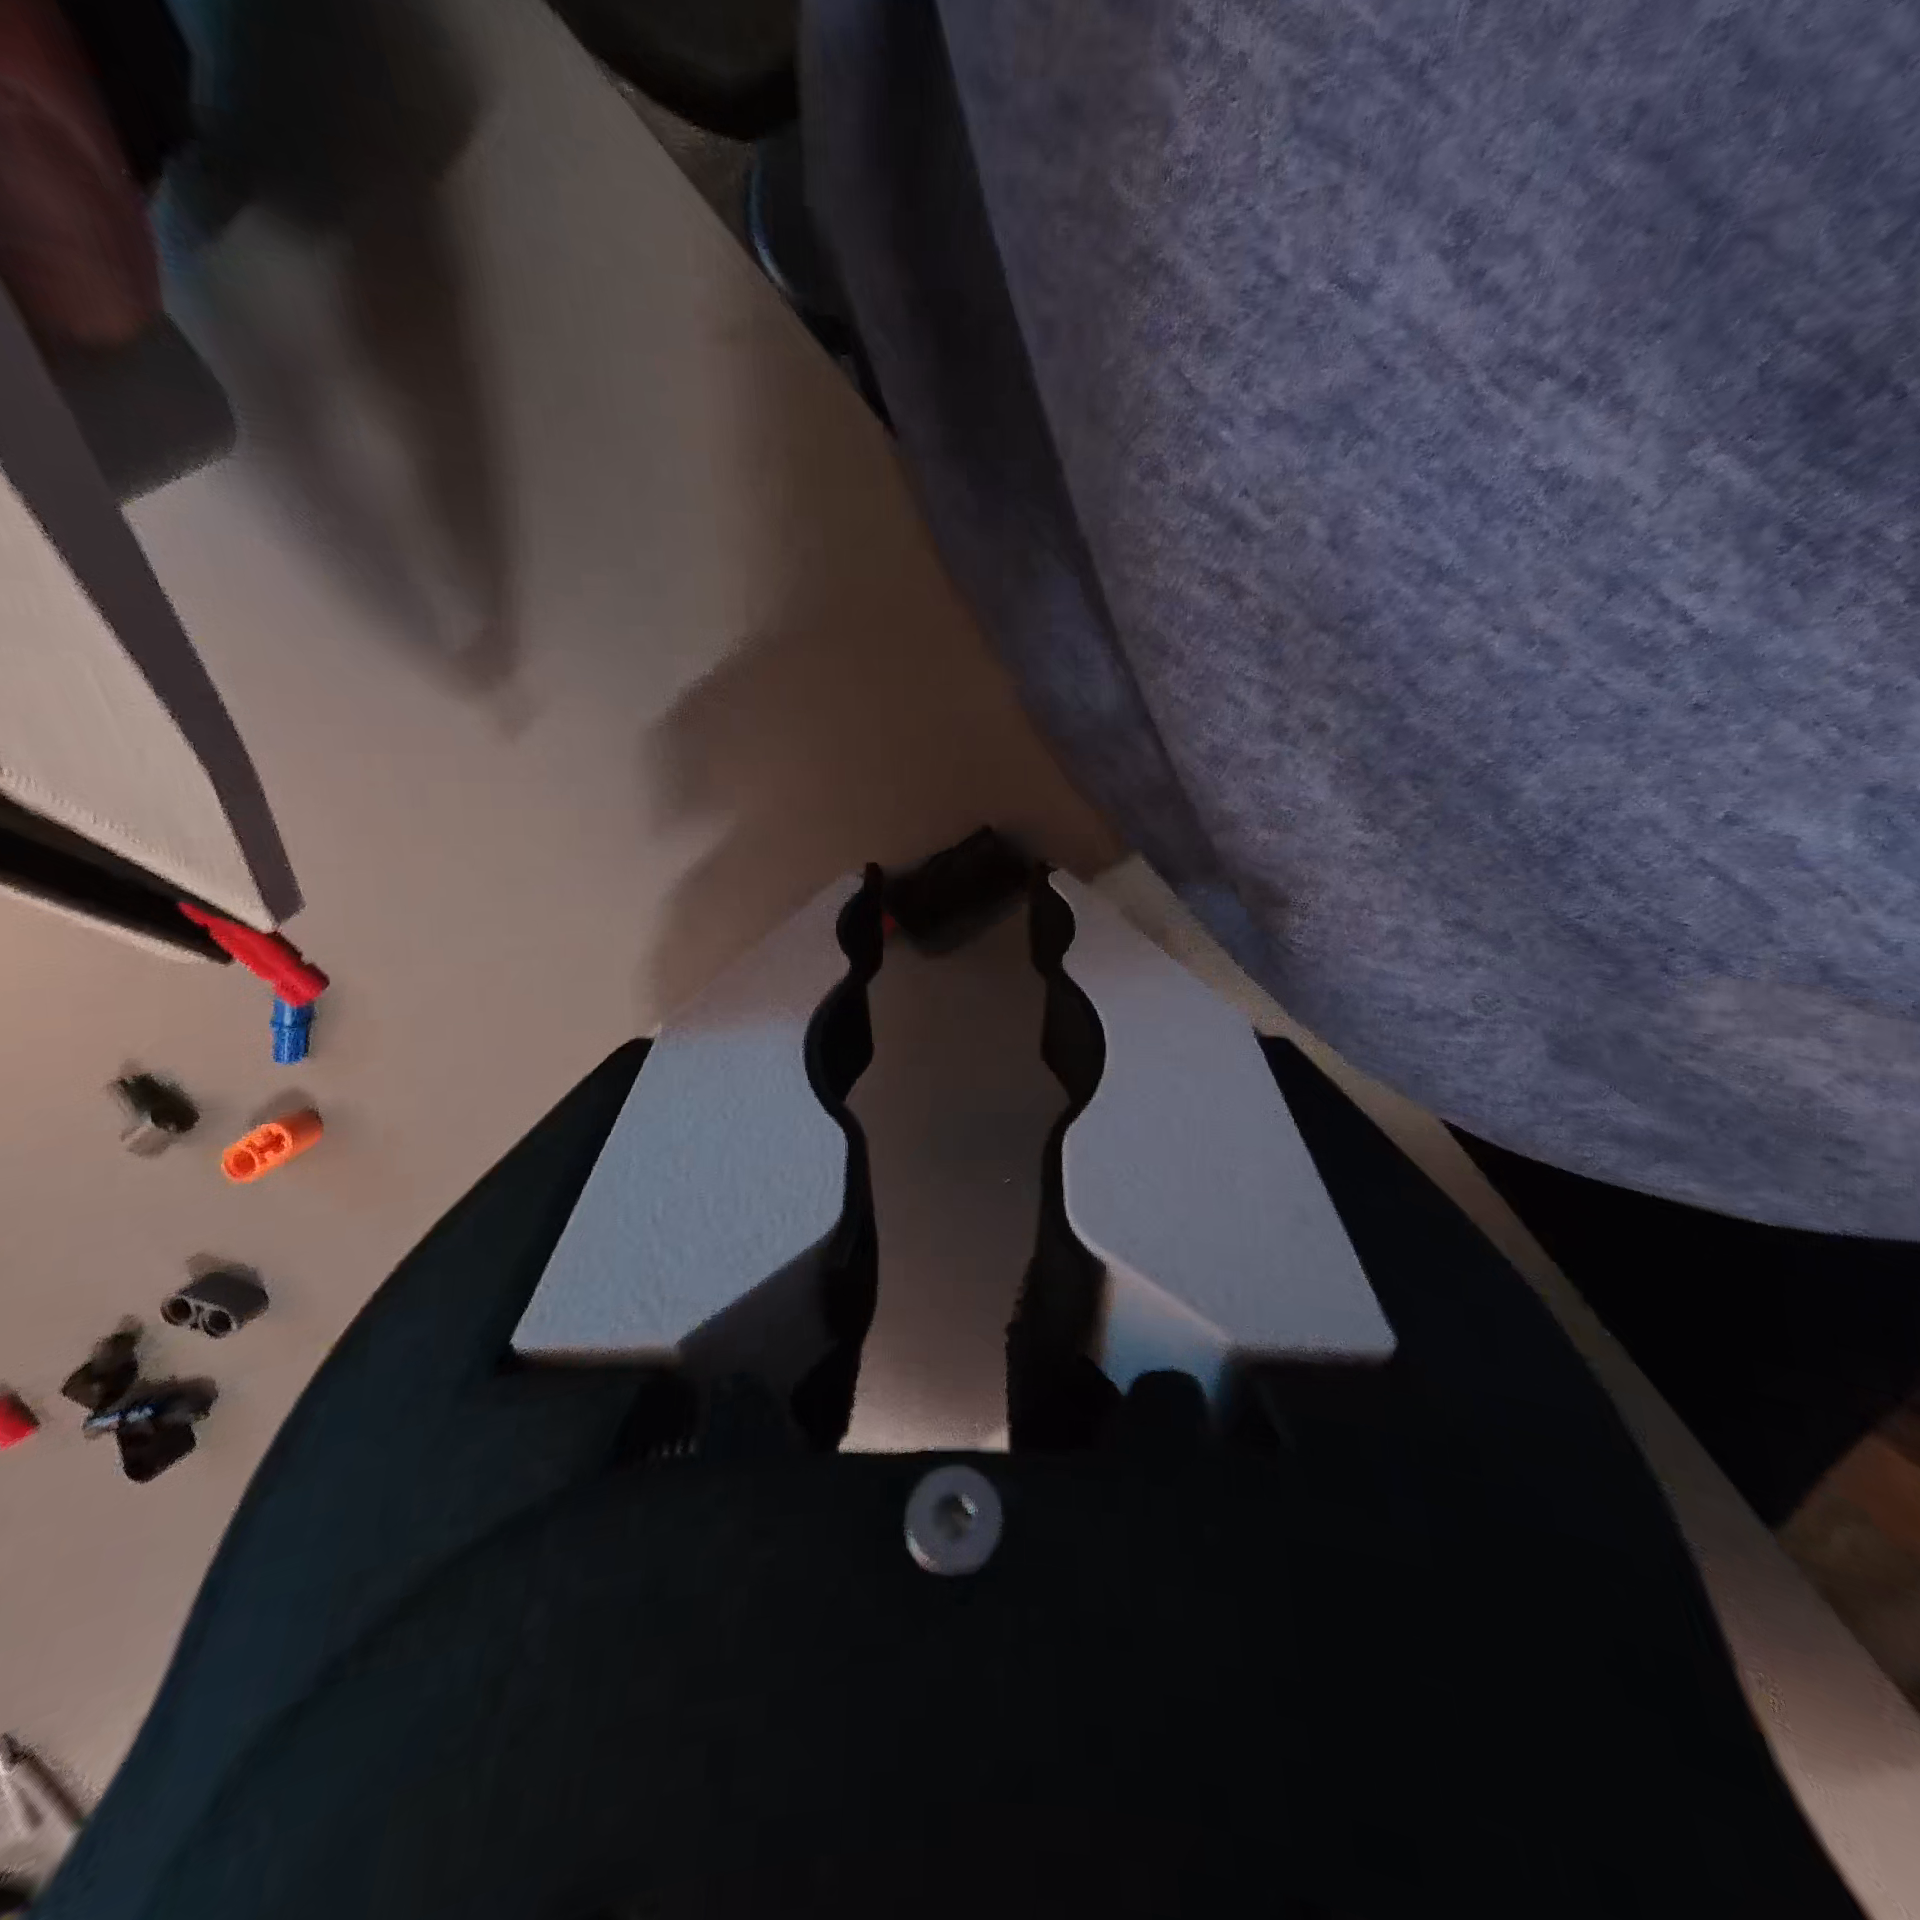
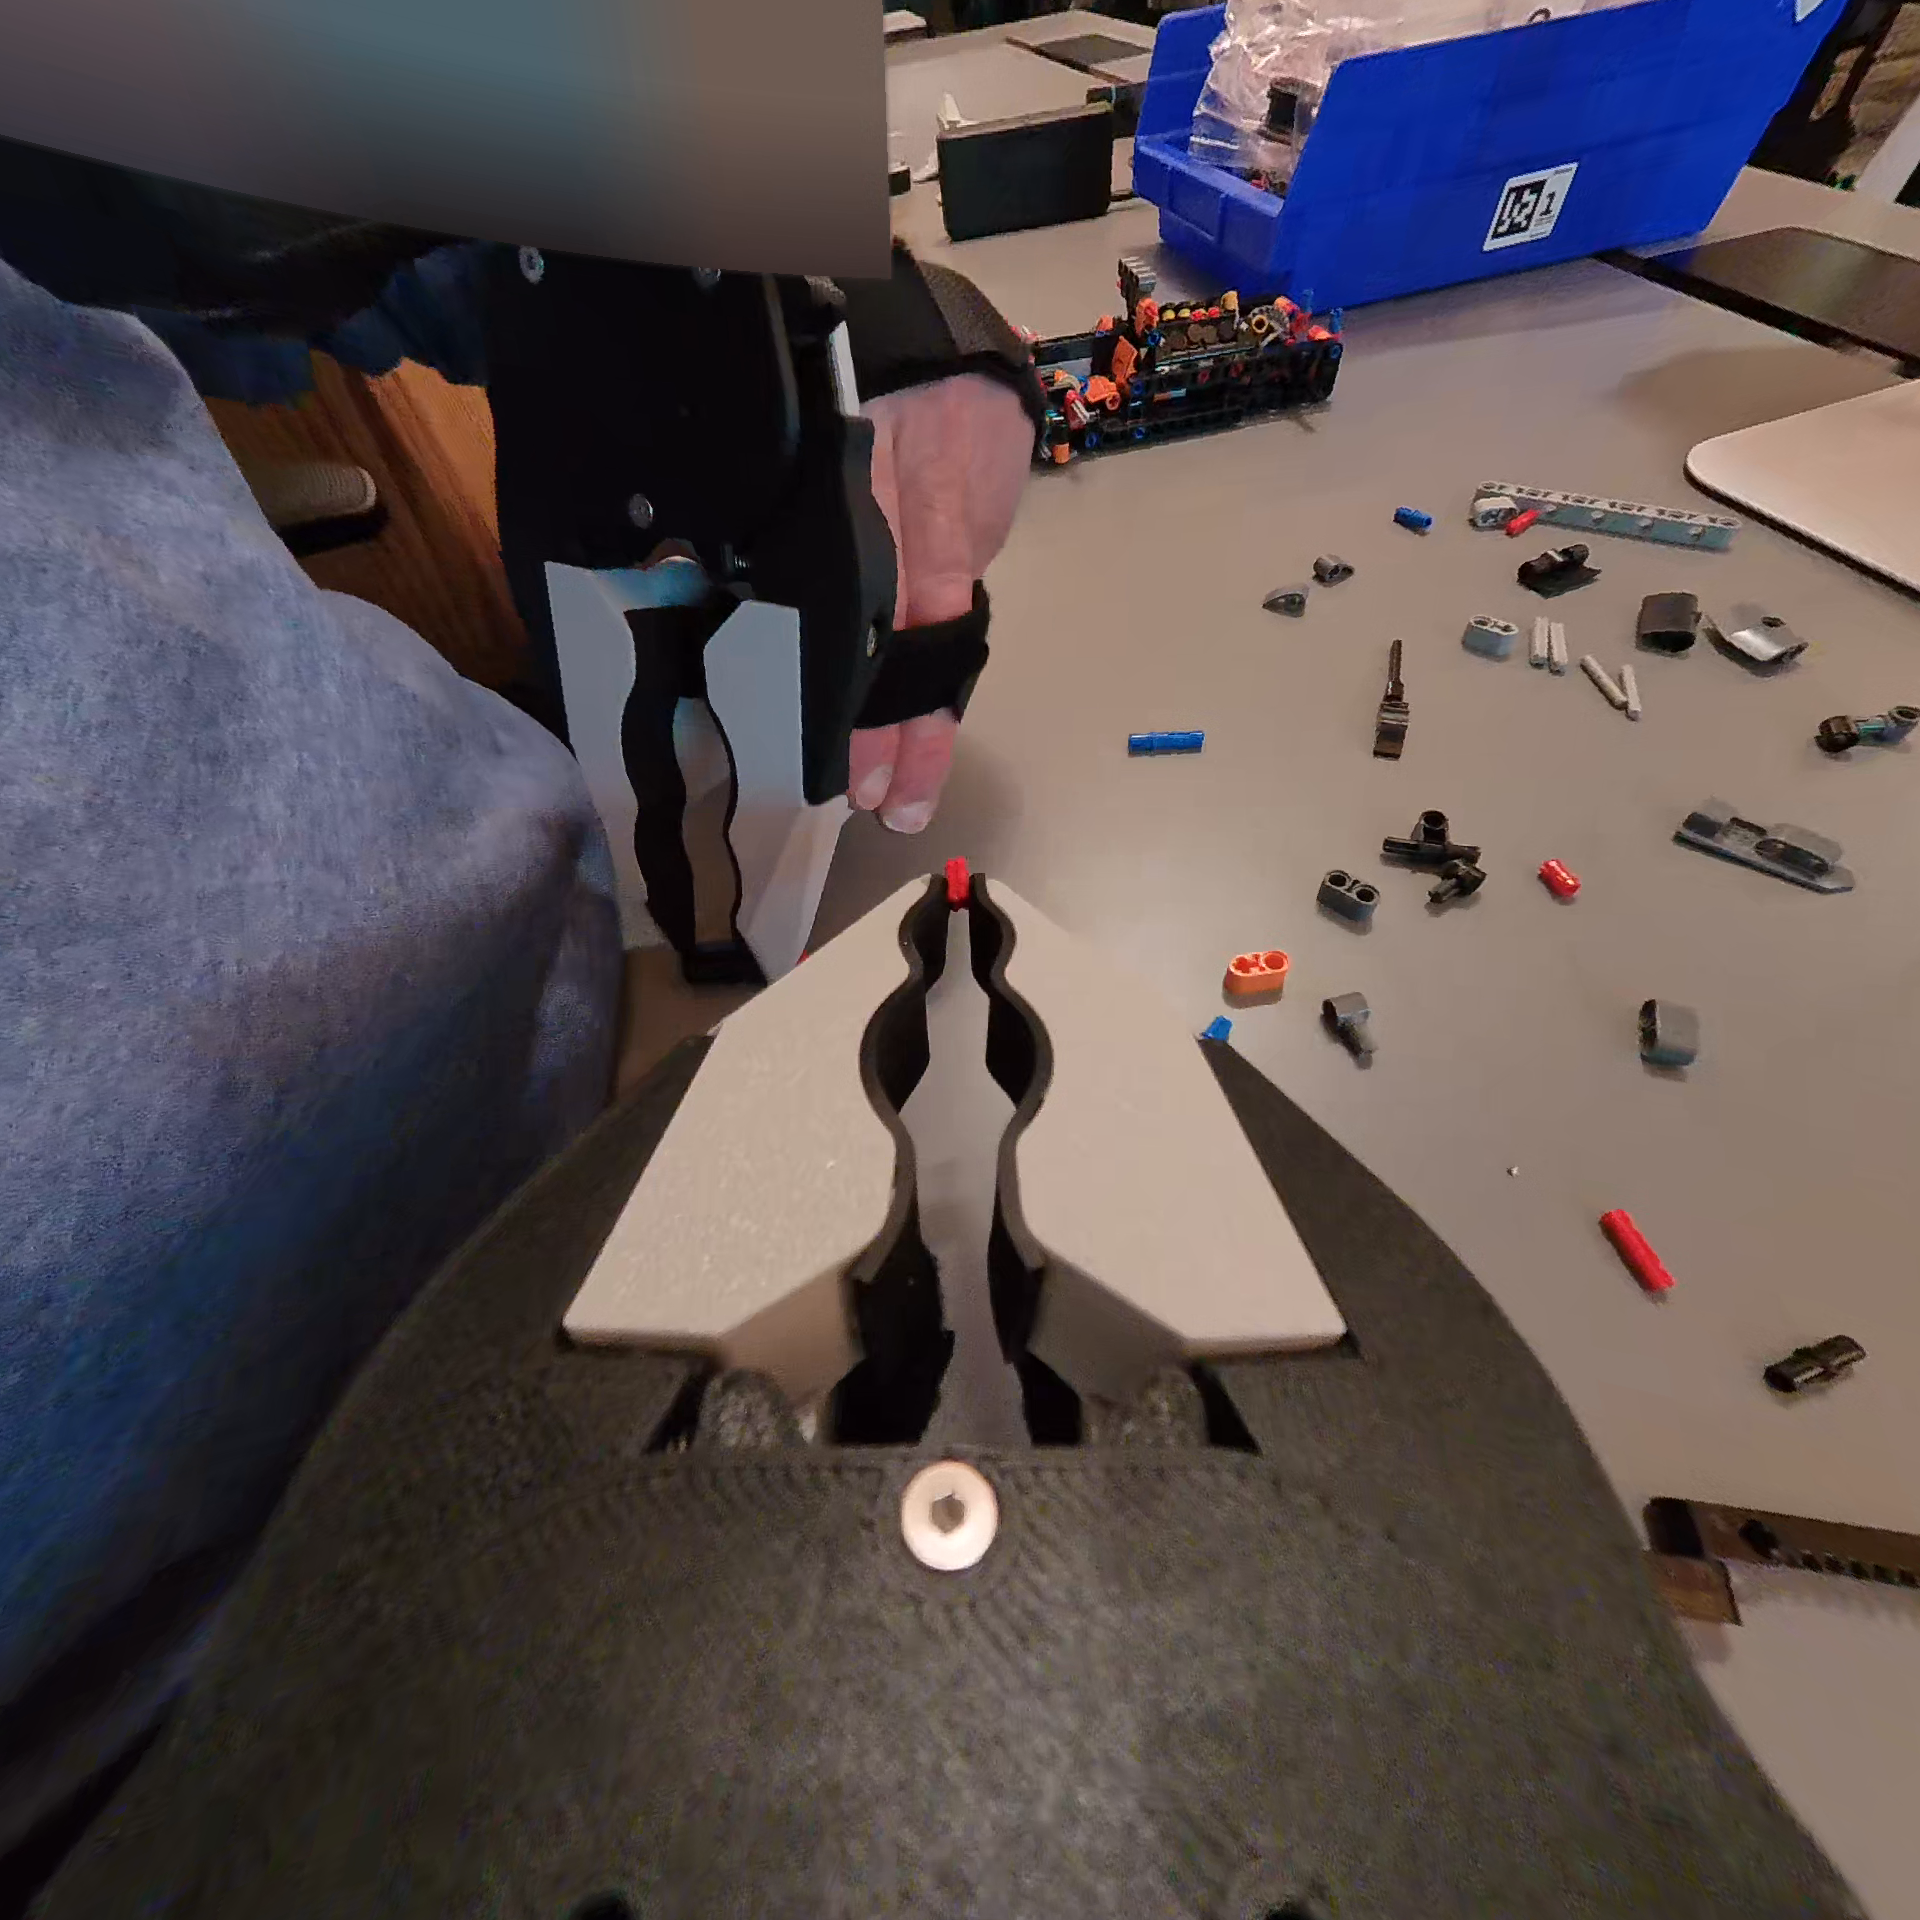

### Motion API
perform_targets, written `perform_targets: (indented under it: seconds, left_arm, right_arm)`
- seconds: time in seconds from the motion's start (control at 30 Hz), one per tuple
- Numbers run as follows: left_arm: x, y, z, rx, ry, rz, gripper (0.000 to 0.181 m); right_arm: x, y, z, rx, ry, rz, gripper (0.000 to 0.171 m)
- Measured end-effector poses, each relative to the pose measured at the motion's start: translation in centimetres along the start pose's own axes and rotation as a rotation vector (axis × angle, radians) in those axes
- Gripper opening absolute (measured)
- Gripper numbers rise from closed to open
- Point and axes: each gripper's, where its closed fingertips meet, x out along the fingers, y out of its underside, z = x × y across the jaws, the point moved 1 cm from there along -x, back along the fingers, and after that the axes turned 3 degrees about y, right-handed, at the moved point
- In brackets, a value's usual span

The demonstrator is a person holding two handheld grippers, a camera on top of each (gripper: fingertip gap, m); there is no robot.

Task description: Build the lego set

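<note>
My left gripper (image 1: 956, 888) is shut on a small black Lego piece (image 1: 951, 902), held low by the table's near edge, close to a person's grey-blue sweater (image 1: 1455, 520). It also shows in the right wrist view (image 2: 712, 961), pointing down, with a hand (image 2: 935, 520) on it. My right gripper (image 2: 958, 883) is shut on a small red pin (image 2: 956, 879), just above the grey table (image 2: 1143, 831). In the left wrist view that red pin (image 1: 255, 951) shows at far left. A partly built black Lego model (image 2: 1184, 364) stands farther back.
Loose pieces lie to the right: an orange connector (image 2: 1255, 975), blue pins (image 2: 1166, 742), red pins (image 2: 1636, 1250), a long grey beam (image 2: 1605, 516) and several black and grey parts. A blue bin (image 2: 1455, 135) stands behind the model. A pale tray edge (image 2: 1829, 478) is at the right. Across from one pair of fingers to the other is roughly 10 centimetres. The partly built black Lego model (image 2: 1184, 364) is about equally far from each gripper, around 35 centimetres.
</note>
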Motion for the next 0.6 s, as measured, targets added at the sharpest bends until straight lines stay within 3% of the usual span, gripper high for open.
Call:
perform_targets:
  seconds: [0.17, 0.33, 0.6]
  left_arm:
    - [0.1, -0.4, 0.3, -0.015, 0.032, -0.024, 0.025]
    - [-0.1, 0.0, 0.7, -0.211, -0.043, -0.127, 0.026]
    - [-2.4, 4.3, 0.7, -0.698, -0.399, -0.177, 0.026]
  right_arm:
    - [-0.5, 0.1, -0.1, 0.001, 0.002, -0.021, 0.002]
    - [-0.6, 0.3, 0.0, 0.005, -0.011, -0.025, 0.002]
    - [0.4, 0.1, 0.3, -0.016, -0.057, -0.012, 0.002]
